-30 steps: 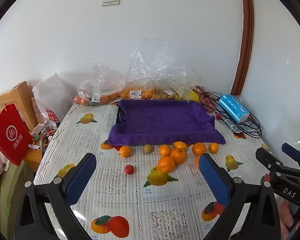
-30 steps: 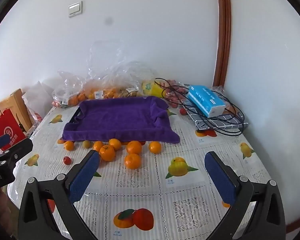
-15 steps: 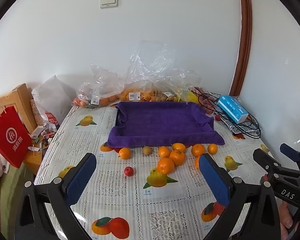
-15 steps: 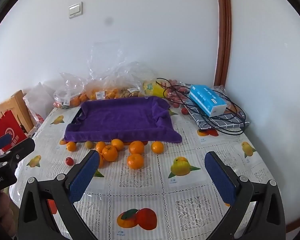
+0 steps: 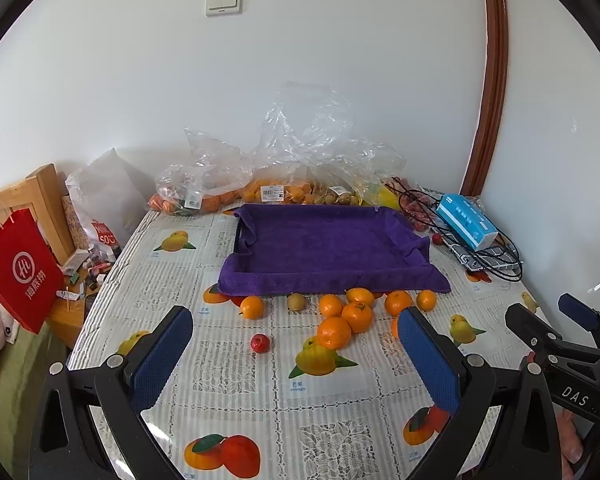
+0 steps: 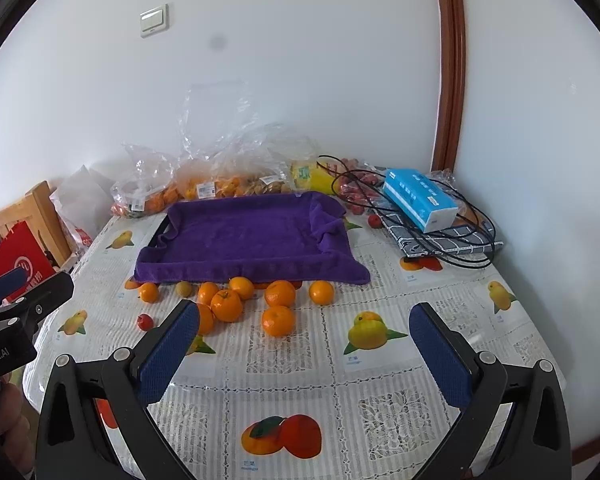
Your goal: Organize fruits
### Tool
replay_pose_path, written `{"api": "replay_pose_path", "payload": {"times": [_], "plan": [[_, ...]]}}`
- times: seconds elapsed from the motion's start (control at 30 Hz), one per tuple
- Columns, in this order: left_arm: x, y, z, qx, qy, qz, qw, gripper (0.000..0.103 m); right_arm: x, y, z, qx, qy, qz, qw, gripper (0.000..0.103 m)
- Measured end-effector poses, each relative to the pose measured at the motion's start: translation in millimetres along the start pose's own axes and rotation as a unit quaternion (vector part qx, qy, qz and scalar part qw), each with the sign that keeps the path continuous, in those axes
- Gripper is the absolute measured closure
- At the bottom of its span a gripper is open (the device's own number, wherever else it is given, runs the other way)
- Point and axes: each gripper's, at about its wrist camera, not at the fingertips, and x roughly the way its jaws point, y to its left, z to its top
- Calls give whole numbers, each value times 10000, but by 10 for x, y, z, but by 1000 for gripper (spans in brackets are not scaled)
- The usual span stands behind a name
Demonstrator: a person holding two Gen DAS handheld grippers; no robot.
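Both my grippers, left (image 5: 292, 354) and right (image 6: 304, 340), gape wide, empty. Oranges (image 6: 278, 320) lie ahead at the near edge of the purple tray (image 6: 244, 236); right gripper nearer.

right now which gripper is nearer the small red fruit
Left. The left gripper is open with the small red fruit just ahead between its jaws; from the right gripper, it lies off to the left.
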Motion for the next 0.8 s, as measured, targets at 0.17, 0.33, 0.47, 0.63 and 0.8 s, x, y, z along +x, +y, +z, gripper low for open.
{"api": "replay_pose_path", "payload": {"times": [0.17, 0.33, 0.47, 0.63, 0.8], "plan": [[-3, -2, -4, -1, -5, -26, 10000, 0, -8, 10, 8, -7, -6, 16, 10000, 0], [-6, -19, -6, 23, 0, -24, 10000, 0, -22, -5, 3, 17, -34, 42, 10000, 0], [-15, -26, -10, 15, -6, -31, 10000, 0, -15, 0, 8, 34, -18, 44, 10000, 0], [-18, -27, 1, 18, -30, -40, 10000, 0, -21, 7, 3, 33, -25, 63, 10000, 0], [-28, -23, -3, 15, -37, -29, 10000, 0, -26, 22, -1, 35, -26, 76, 10000, 0]]}}
